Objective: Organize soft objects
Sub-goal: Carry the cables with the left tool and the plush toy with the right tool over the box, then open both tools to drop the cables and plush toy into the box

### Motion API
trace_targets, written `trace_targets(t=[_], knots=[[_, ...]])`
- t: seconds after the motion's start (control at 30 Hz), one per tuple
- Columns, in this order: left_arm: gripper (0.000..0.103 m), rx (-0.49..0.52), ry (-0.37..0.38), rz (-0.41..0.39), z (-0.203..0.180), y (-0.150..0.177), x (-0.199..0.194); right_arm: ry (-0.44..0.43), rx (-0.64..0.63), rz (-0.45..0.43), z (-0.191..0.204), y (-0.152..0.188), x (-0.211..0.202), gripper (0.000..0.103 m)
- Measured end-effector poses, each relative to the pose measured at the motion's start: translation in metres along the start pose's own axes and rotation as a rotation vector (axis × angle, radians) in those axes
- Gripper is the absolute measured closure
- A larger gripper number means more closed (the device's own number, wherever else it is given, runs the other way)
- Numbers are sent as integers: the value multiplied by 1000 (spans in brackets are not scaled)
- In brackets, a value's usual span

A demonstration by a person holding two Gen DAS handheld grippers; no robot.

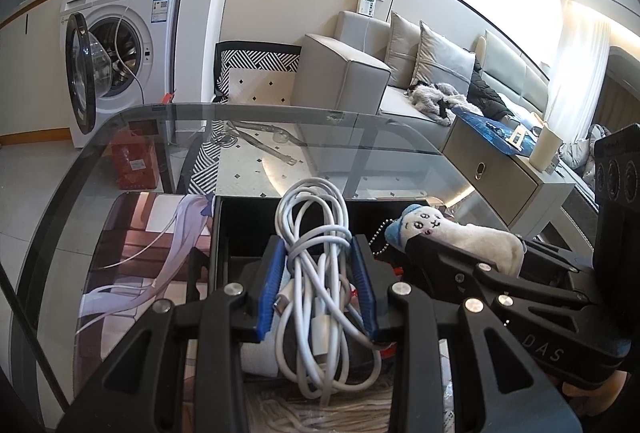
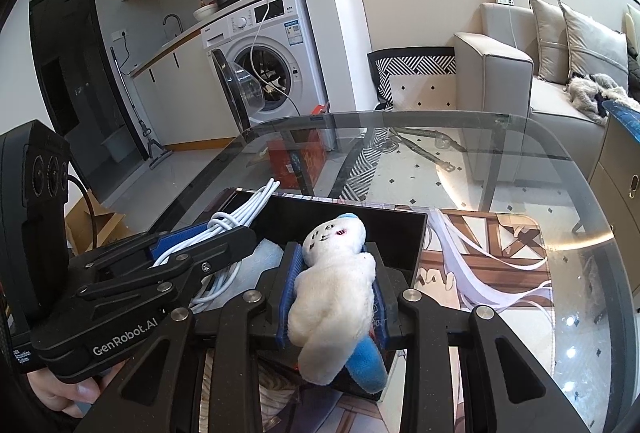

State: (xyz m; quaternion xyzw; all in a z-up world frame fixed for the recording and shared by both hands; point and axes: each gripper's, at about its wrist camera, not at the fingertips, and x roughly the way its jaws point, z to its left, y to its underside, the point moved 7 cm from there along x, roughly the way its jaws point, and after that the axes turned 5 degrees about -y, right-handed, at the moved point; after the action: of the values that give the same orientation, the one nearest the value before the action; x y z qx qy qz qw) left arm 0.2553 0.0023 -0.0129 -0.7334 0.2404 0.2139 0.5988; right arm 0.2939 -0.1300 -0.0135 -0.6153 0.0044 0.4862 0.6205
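Left gripper (image 1: 318, 293): jaws nearly together, blue pads (image 1: 270, 297) pinching a coiled white cable (image 1: 316, 273) from both sides.
White cable, axis: bundle's long axis ran along the fingers, pointing away from the left wrist camera; looped end stuck out beyond the fingertips, connector ends lay back toward the camera.
White cable, place: held above the black tray (image 1: 236, 233), not resting on it.
Right gripper (image 2: 334, 289): jaws narrow, pads (image 2: 290, 293) pressed on the body of a white plush toy (image 2: 334, 285).
Plush toy, axis: long axis along the fingers; face and blue cap pointed forward, away from the right wrist camera; blue tail end toward it.
Plush toy, place: held over the same tray (image 2: 416, 233), just beside the cable.
Tray, place: on a printed mat (image 2: 492, 253) on the glass table (image 2: 520, 161).
Grippers: side by side, close, not touching.
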Motion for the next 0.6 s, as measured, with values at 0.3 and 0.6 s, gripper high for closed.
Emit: trace_targets(t=[0.3,0.6], knots=[[60,45,-10,5,-4,2,-3,21,14,-26,-6,5,-8,52],[0,56,-60,-12,4,6,-20,60,0,-49,-13,20,-37,7]])
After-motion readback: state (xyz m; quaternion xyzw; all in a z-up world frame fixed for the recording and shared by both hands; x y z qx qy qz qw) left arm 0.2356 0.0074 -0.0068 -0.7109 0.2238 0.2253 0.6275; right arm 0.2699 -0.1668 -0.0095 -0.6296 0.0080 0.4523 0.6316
